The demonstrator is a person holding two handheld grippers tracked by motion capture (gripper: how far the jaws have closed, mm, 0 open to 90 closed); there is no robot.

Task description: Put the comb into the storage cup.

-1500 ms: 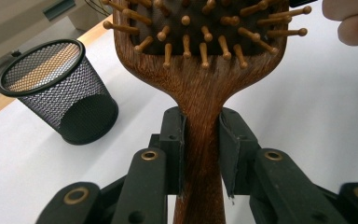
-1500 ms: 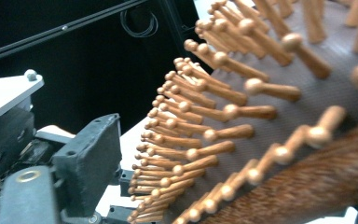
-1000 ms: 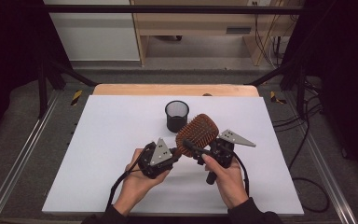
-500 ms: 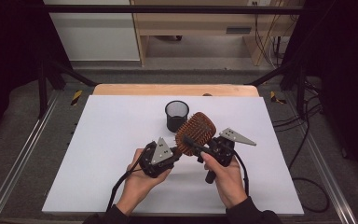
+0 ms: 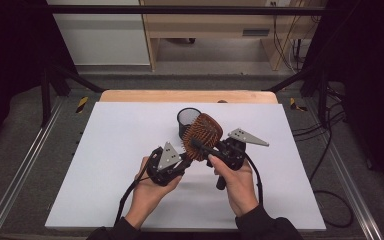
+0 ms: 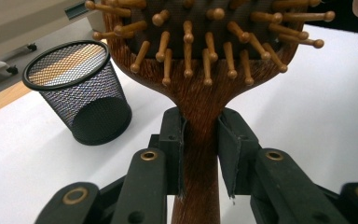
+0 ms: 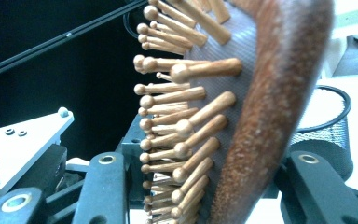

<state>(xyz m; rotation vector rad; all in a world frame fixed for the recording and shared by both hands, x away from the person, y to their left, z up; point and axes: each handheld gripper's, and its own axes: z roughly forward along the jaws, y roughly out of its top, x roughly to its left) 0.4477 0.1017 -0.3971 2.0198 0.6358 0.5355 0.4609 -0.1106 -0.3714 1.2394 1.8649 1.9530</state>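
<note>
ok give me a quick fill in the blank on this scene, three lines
1. The left gripper is clamped on the hairbrush's ____.
2. The right gripper fingers have just been closing around the hairbrush ____.
3. The black mesh cup stands ____ on the table.

Missing words: handle; head; upright

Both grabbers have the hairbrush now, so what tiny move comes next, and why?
Probably the left gripper lets go of the hairbrush handle. The right gripper's jaws have just been closing across the brush head, so it can likely carry it alone toward the mesh cup close behind.
</note>
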